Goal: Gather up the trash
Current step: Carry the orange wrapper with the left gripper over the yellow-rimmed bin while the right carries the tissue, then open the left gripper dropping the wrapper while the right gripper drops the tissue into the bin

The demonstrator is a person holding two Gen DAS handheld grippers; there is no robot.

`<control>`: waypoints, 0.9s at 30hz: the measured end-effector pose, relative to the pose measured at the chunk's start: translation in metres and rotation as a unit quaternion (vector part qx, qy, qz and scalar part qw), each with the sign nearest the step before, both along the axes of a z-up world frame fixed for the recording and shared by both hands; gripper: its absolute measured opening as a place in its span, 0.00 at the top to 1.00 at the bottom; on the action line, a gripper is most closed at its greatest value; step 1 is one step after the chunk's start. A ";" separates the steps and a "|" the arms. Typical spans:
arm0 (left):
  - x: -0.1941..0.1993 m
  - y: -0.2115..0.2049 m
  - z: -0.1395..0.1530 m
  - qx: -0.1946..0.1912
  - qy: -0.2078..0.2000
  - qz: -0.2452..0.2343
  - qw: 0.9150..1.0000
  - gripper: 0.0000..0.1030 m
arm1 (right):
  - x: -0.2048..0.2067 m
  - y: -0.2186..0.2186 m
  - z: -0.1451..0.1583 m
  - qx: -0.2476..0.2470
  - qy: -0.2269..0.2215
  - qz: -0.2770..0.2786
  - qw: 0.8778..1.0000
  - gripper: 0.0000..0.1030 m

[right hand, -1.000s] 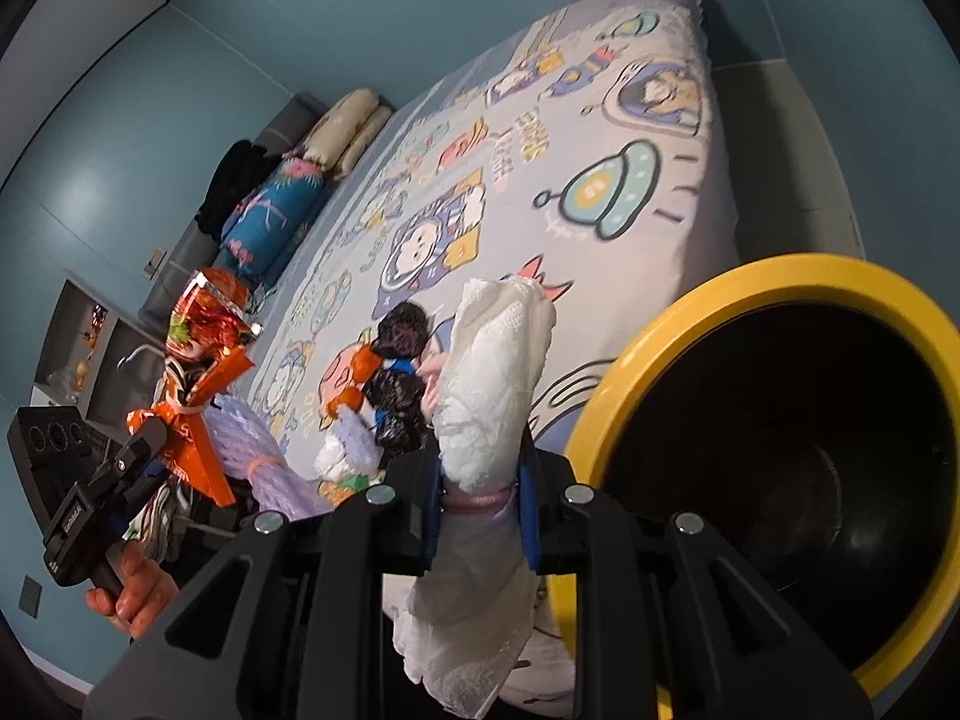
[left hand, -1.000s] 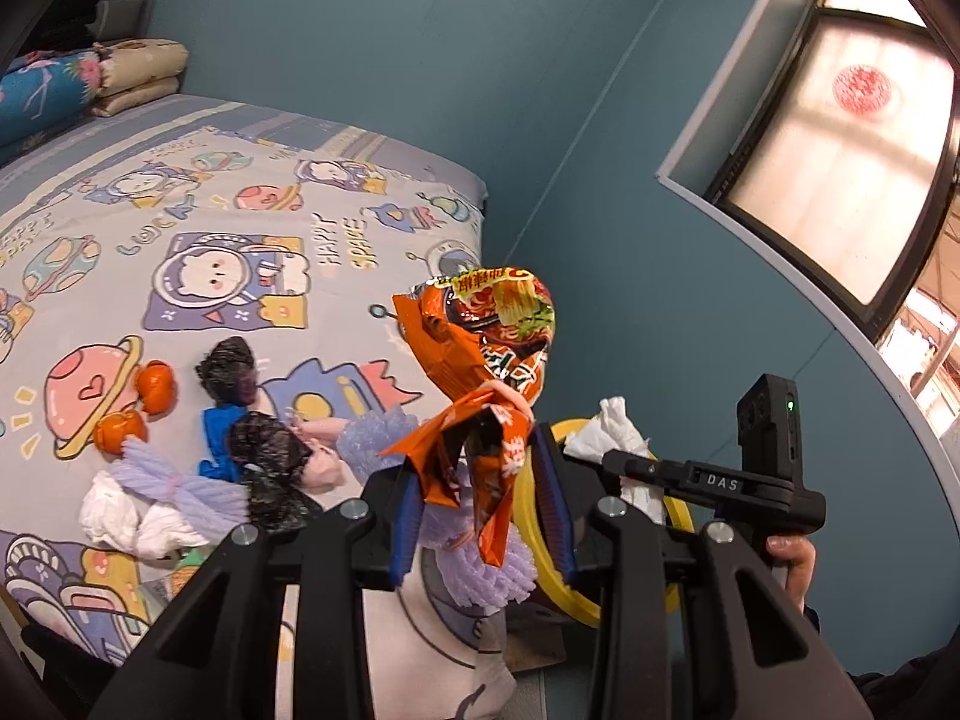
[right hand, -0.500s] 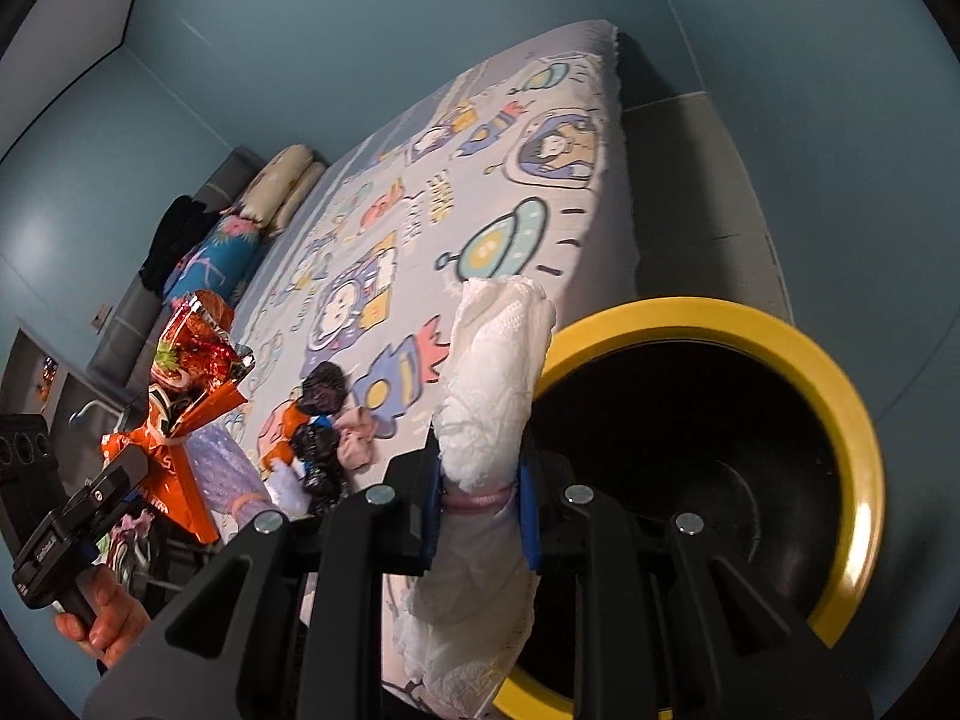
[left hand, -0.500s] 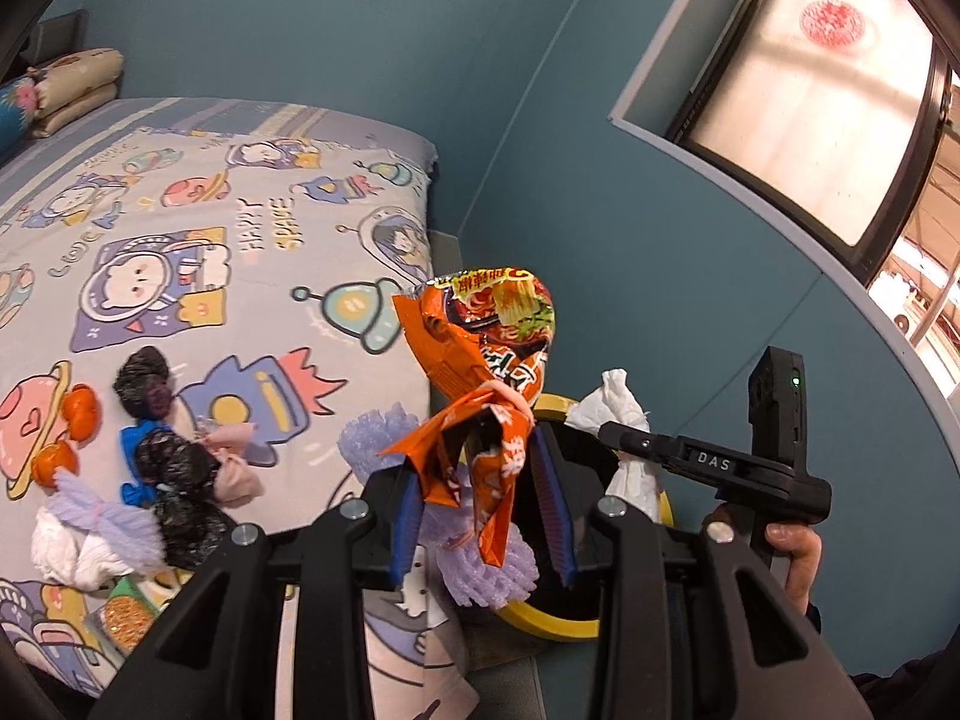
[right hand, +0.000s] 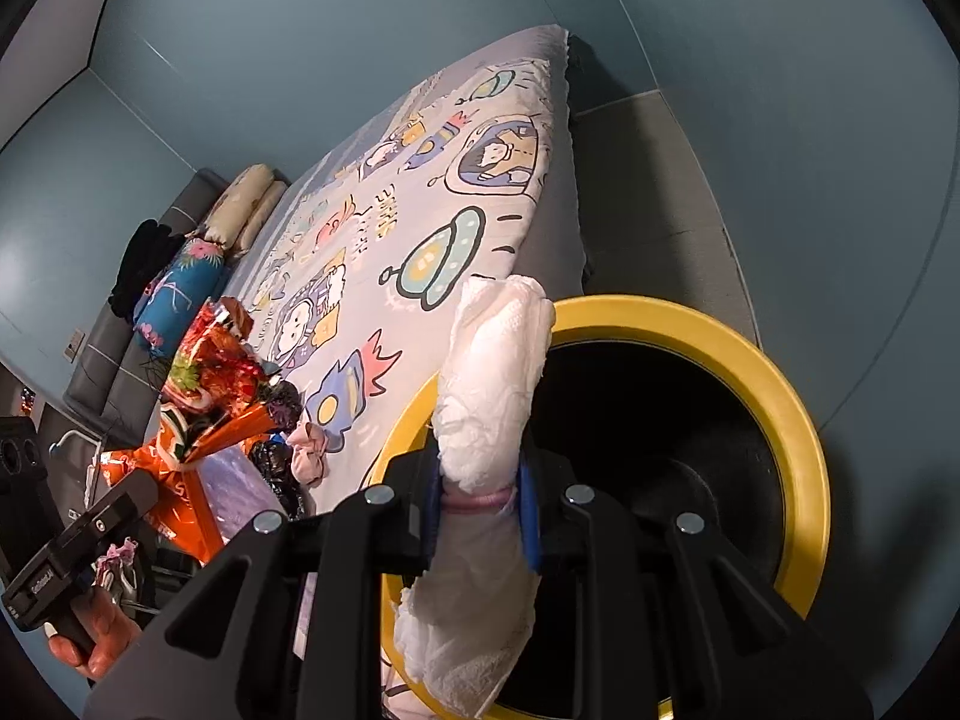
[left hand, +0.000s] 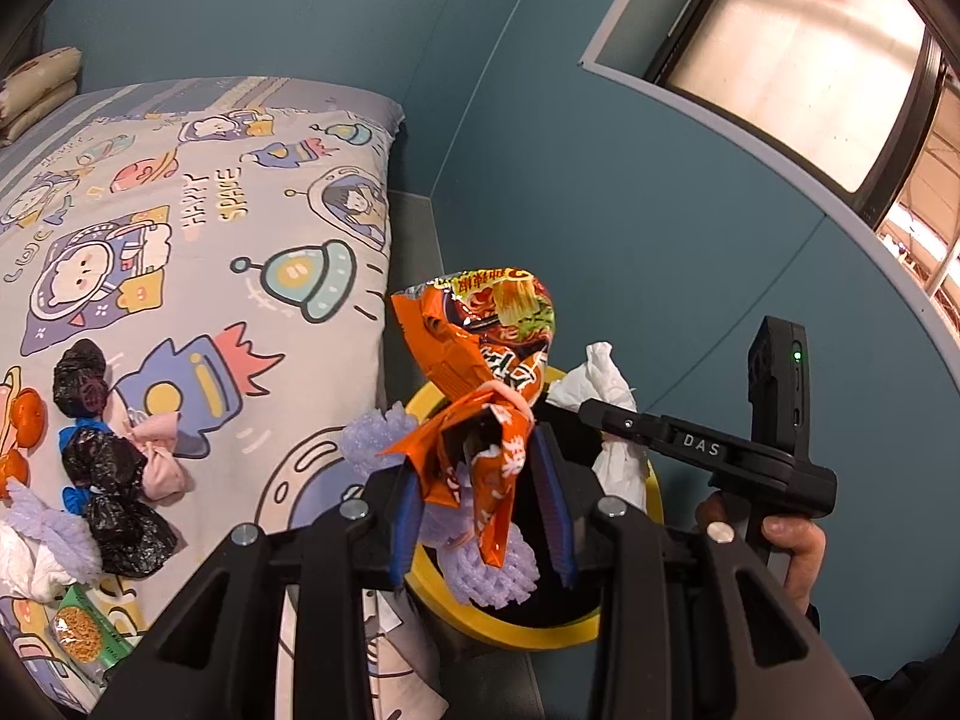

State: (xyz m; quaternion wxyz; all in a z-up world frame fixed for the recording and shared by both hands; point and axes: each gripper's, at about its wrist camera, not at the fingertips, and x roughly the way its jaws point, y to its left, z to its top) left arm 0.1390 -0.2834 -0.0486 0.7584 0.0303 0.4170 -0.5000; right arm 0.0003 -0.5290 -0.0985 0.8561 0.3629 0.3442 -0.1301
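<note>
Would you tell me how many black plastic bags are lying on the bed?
2. One black bag lies farther up the bed; the other black bag lies nearer its edge. More may be hidden.

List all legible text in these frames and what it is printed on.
"DAS": on the right gripper's black body.
"HAPPY SPACE": on the cartoon bedsheet.
Orange snack wrapper in the left gripper: large printed characters, too crumpled to read.
Green packet: print too small.
</note>
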 end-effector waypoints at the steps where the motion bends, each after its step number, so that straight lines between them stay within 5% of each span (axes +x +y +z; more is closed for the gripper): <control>1: -0.001 -0.004 -0.001 0.002 -0.001 -0.002 1.000 0.69 | -0.001 0.000 -0.001 -0.001 0.001 -0.002 1.000 0.80; 20: -0.005 -0.045 -0.030 0.035 0.011 -0.013 0.999 0.67 | -0.011 -0.013 -0.014 -0.022 0.040 -0.046 0.998 0.79; 24: -0.006 -0.043 -0.029 0.032 0.011 -0.009 0.999 0.59 | -0.013 -0.018 -0.015 -0.014 0.039 -0.057 0.998 0.65; 27: -0.003 -0.040 -0.029 0.028 0.016 0.001 0.999 0.51 | -0.015 -0.020 -0.014 -0.015 0.039 -0.064 0.997 0.64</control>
